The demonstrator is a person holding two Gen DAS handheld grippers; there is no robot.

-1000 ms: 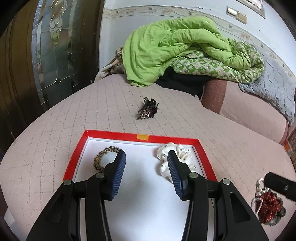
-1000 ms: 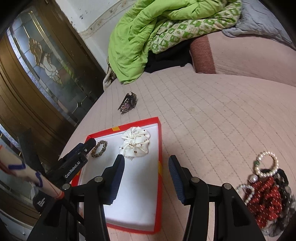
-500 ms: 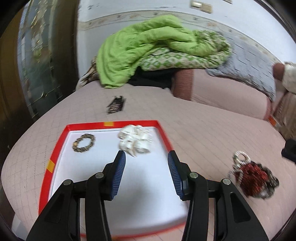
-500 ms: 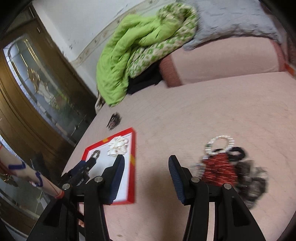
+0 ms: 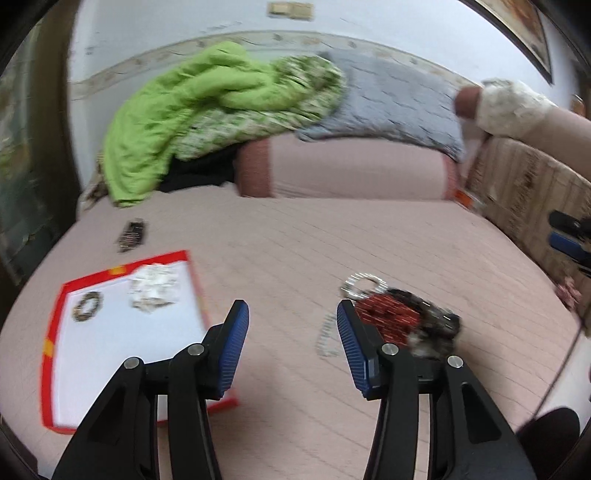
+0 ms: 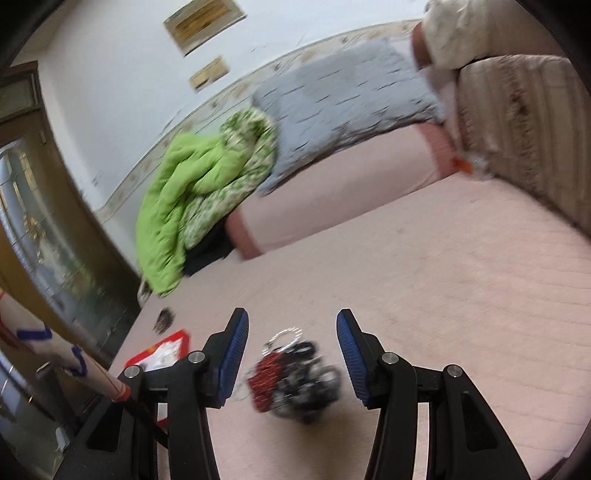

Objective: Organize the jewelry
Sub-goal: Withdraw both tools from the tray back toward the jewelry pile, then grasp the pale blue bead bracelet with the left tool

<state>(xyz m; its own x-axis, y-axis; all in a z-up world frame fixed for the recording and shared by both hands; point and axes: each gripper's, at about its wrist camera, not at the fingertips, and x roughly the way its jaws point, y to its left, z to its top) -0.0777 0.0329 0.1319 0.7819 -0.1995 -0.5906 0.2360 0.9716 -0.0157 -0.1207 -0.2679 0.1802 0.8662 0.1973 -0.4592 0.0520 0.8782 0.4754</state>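
No text, label, brand, number or sign could be read in either view; both pictures were smeared by motion, and the framed pieces hung on the wall were too blurred to be deciphered.

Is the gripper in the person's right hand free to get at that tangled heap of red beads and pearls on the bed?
Probably yes. The right gripper is open and empty, pointed at the jewelry pile, which lies uncovered on the bedspread ahead of it. Nothing stands between them.
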